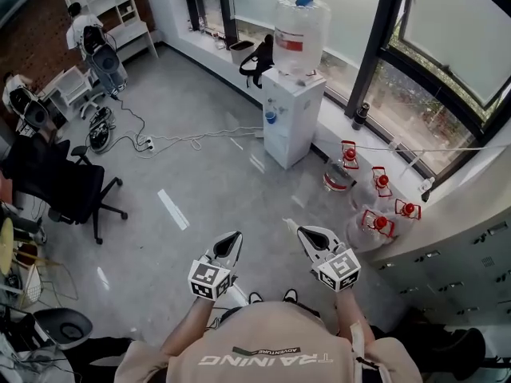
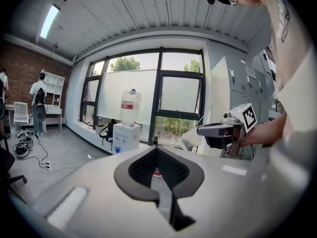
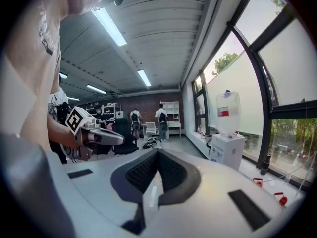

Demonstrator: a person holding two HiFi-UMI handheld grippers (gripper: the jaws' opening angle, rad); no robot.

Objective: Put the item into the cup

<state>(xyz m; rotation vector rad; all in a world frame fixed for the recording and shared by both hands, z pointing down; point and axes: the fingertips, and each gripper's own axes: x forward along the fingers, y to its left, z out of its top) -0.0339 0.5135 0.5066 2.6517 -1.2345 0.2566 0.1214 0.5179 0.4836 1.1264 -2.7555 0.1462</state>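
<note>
The item and the cup do not show in any view, so I cannot tell where they are from the jaws. The left gripper (image 1: 231, 238) has its jaws shut tight, tip to tip, with nothing between them. The right gripper (image 1: 307, 232) is the same, closed and holding nothing. Both grippers are held up in front of the person's chest, side by side and a little apart, pointing out over the grey floor (image 1: 207, 206). The right hand (image 2: 262, 133) grips its handle behind the marker cube (image 1: 339, 270), and the left hand (image 3: 57, 135) does the same. Ahead stands a white water cooler (image 1: 287, 122) with a big bottle (image 1: 300, 34) on top, close to the windows (image 1: 447, 22). Some small red and white things (image 1: 375, 190) sit on the floor near the grey lockers (image 1: 455, 262). A black office chair (image 1: 68, 186) is off to the left, with white cables (image 1: 184, 140) lying on the floor. People (image 3: 133, 119) stand far back by white shelves (image 3: 173, 108).
</note>
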